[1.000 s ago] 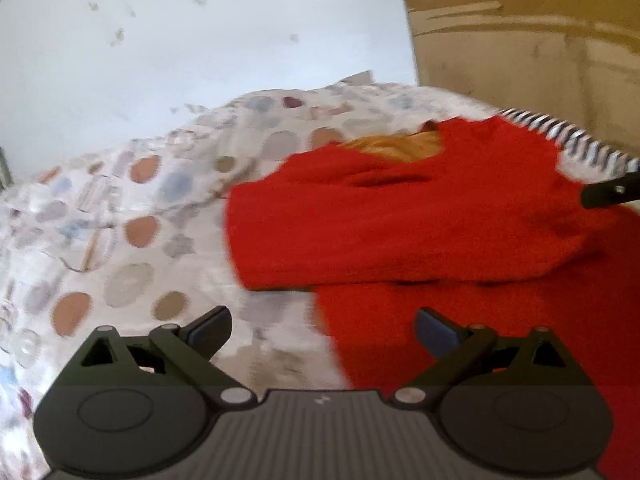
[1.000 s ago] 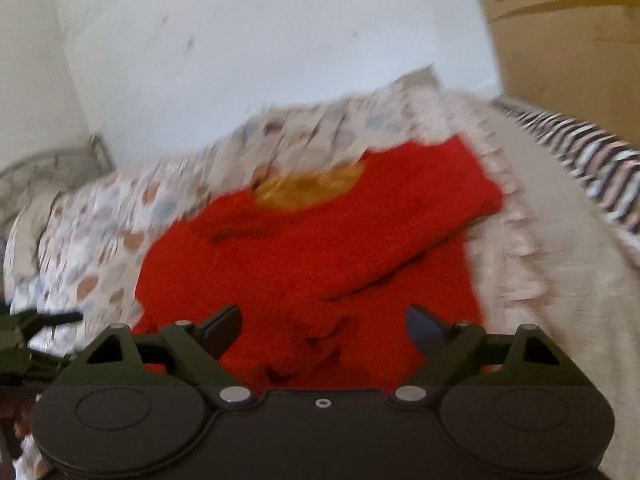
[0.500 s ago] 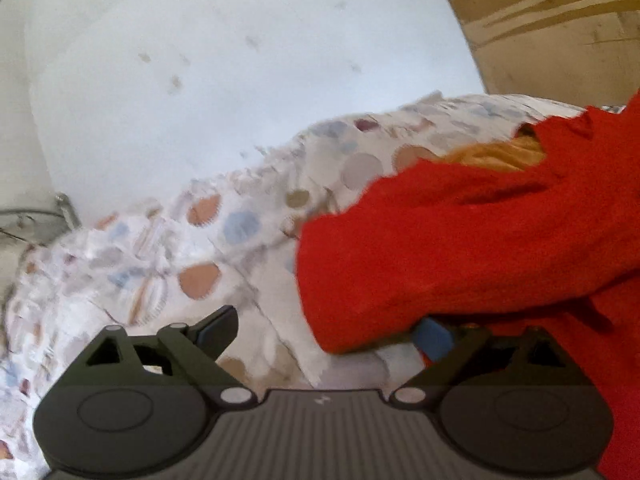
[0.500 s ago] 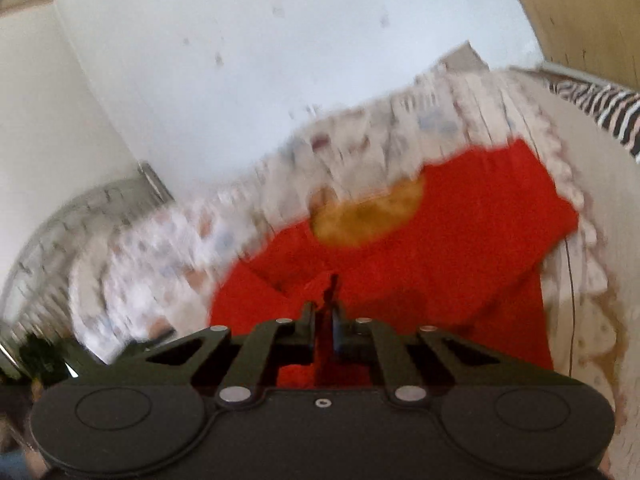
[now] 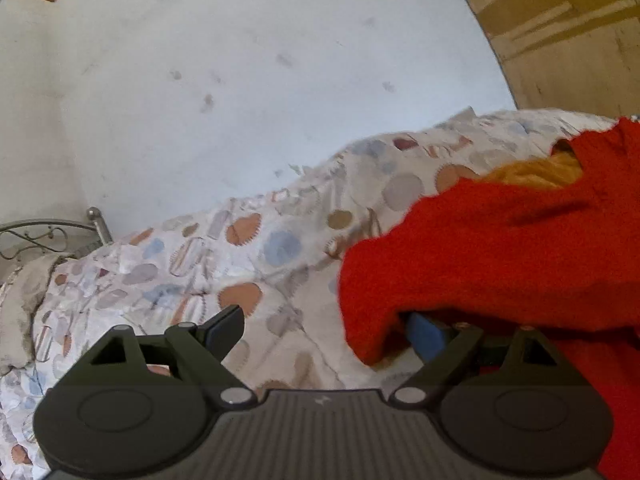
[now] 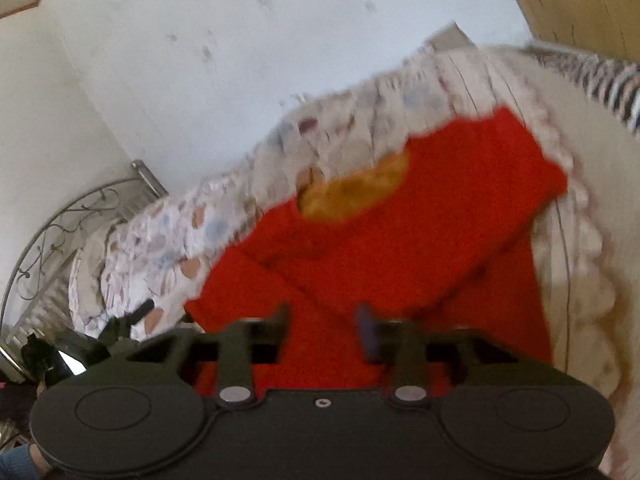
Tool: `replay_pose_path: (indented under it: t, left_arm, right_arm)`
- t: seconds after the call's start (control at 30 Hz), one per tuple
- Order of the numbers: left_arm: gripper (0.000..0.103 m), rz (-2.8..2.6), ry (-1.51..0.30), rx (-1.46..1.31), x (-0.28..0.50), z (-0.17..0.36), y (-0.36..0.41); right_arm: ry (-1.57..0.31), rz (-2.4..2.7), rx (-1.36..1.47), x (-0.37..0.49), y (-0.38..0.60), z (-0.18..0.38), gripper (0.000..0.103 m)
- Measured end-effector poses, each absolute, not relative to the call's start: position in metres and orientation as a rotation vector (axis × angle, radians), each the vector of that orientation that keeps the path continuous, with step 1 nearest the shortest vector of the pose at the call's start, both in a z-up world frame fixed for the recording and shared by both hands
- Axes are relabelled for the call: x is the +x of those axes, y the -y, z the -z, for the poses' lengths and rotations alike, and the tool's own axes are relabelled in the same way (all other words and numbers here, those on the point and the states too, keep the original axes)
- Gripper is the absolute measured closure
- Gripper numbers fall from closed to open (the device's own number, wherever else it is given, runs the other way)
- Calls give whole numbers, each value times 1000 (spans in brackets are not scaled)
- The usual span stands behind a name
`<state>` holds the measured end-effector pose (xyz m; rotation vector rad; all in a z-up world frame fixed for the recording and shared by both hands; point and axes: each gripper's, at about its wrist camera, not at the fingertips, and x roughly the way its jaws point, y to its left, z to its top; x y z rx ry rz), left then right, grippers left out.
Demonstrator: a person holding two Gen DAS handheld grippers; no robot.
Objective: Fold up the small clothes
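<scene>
A red fleece garment (image 6: 400, 248) with an orange-yellow lining at its neck (image 6: 356, 192) lies on a patterned bedspread (image 5: 224, 256). It also shows in the left wrist view (image 5: 500, 256), where a folded sleeve hangs over the right finger. My left gripper (image 5: 324, 328) is open, its right finger under the sleeve's edge and its left finger over the bedspread. My right gripper (image 6: 324, 324) is partly open over the garment's lower part, with red cloth between and below its fingers.
A white wall (image 5: 240, 80) stands behind the bed. A metal bed frame (image 6: 68, 224) is at the left. A striped cloth (image 6: 608, 88) lies at the far right, beside a brown board (image 5: 560, 32). The left gripper's tip (image 6: 128, 316) shows at the left of the right wrist view.
My right gripper shut on the red cloth half a second ago and has now opened partway. My left gripper has moved in under the sleeve's edge and stays open.
</scene>
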<state>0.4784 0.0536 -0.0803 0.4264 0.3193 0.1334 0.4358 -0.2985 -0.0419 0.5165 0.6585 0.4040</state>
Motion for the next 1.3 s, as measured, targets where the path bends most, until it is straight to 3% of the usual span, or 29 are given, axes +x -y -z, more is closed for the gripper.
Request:
replay_pose_path:
  t: [0.1, 0.2, 0.27, 0.3, 0.5, 0.63, 0.77, 0.9, 1.03, 1.1, 1.27, 1.3]
  left_arm:
    - [12, -134, -373, 432, 485, 90, -50]
    - [12, -163, -409, 421, 494, 97, -51]
    - [17, -197, -433, 387, 500, 97, -57]
    - [22, -231, -447, 371, 503, 96, -61]
    - [22, -259, -386, 169, 499, 80, -94]
    - [26, -323, -337, 143, 493, 72, -96]
    - [28, -370, -441, 83, 504, 71, -113]
    - [24, -339, -457, 38, 492, 69, -121]
    - [18, -284, -448, 12, 474, 62, -118]
    - [10, -241, -446, 7, 466, 56, -113]
    - [1, -85, -468, -6, 430, 43, -98]
    - [1, -47, -478, -4, 422, 42, -95]
  right_arm:
    - [-675, -341, 433, 437, 287, 55, 51]
    - [-694, -376, 433, 440, 277, 66, 59]
    - [-697, -425, 413, 440, 270, 67, 97]
    - [-687, -435, 378, 437, 267, 64, 97]
    - [-527, -431, 305, 415, 282, 31, 99]
    - [-540, -401, 272, 414, 287, 34, 99]
    - [-592, -397, 310, 417, 287, 49, 99]
    - [-605, -392, 300, 416, 282, 57, 97]
    - [-636, -353, 302, 419, 285, 61, 78]
    - [-638, -335, 294, 414, 287, 62, 69]
    - [-627, -313, 227, 383, 293, 61, 22]
    - [-623, -311, 213, 376, 294, 60, 17]
